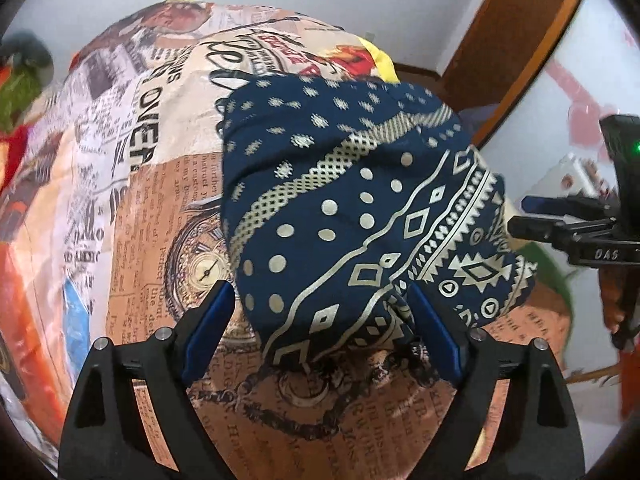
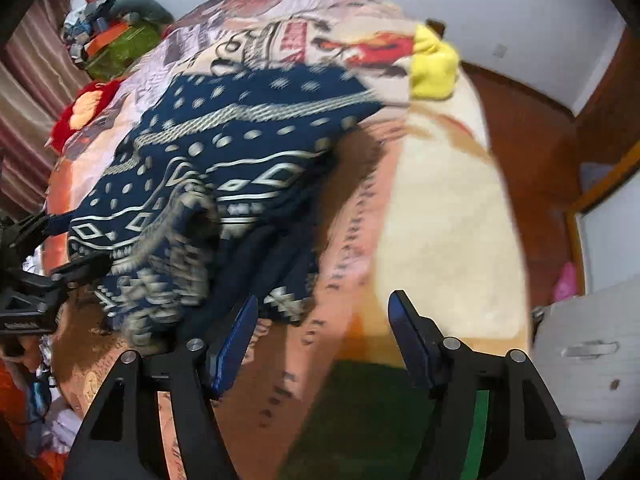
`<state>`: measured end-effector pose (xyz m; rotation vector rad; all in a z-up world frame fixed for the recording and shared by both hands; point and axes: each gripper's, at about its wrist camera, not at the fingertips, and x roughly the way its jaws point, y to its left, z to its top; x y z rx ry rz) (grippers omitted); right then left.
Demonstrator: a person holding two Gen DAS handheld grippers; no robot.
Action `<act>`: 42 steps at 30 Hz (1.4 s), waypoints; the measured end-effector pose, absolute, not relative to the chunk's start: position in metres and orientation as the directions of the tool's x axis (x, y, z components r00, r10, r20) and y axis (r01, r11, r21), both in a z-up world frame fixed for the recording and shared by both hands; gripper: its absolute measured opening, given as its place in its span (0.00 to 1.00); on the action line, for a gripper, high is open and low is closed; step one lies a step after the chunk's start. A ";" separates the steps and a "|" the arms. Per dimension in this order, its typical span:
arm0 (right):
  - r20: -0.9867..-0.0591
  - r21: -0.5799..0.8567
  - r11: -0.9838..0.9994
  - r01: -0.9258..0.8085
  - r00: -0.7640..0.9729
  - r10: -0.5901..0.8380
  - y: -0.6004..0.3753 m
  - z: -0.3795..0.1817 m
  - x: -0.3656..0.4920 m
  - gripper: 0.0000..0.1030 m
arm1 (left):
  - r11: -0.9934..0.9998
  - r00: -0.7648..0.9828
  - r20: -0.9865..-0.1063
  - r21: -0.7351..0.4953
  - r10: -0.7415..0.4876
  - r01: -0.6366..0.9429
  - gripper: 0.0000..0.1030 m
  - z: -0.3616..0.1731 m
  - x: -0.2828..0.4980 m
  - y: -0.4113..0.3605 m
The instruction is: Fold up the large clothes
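Two grippers over one bed, both spread apart, neither clamping anything. Left gripper [image 1: 320, 320]: blue pads wide, the near hem of the navy patterned garment [image 1: 360, 208] lying between them and slightly past the tips; the right-hand pad overlaps the cloth edge, the left-hand pad stands just beside it over bare bedspread; pads not pressing the cloth as far as the left wrist view shows. Garment itself is dark blue with cream dots, diamonds and zigzag bands, folded into a compact heap, resting on the newspaper-print bedspread [image 1: 160, 184]. A pocket-watch print on the bedspread sits just left of the garment's near edge. Right gripper [image 2: 322, 322]: jaws released, nothing between the pads; only bedspread and a green patch show through the gap. In the right wrist view, which is motion-blurred, the garment lies up and to the left of this gripper, its rumpled near corner just beside the left-hand pad; contact cannot be told through the blur. Left gripper enters that view from the left border, its tips at the garment's far side. Yellow plush item [image 2: 434, 66] lies at the far end of the bedspread, beyond the garment and well apart from it. Pile of mixed clothes [image 2: 116, 36] sits at the bedspread's far left corner.
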<state>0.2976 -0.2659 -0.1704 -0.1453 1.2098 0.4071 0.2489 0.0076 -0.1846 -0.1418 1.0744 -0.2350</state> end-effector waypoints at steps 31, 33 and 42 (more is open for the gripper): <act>-0.798 0.581 0.775 -0.249 0.015 0.602 -0.219 -0.243 0.404 0.96 | 0.757 0.226 -0.748 -0.651 -0.624 -0.067 0.98 -0.262 0.371 0.062; -0.781 0.602 0.759 -0.248 0.013 0.624 -0.214 -0.246 0.409 0.96 | 0.733 0.217 -0.729 -0.676 -0.649 -0.077 0.98 -0.268 0.376 0.063; -0.721 0.674 0.709 -0.206 0.020 0.692 -0.205 -0.254 0.420 0.66 | 0.711 0.267 -0.695 -0.701 -0.667 -0.048 0.76 -0.257 0.372 0.062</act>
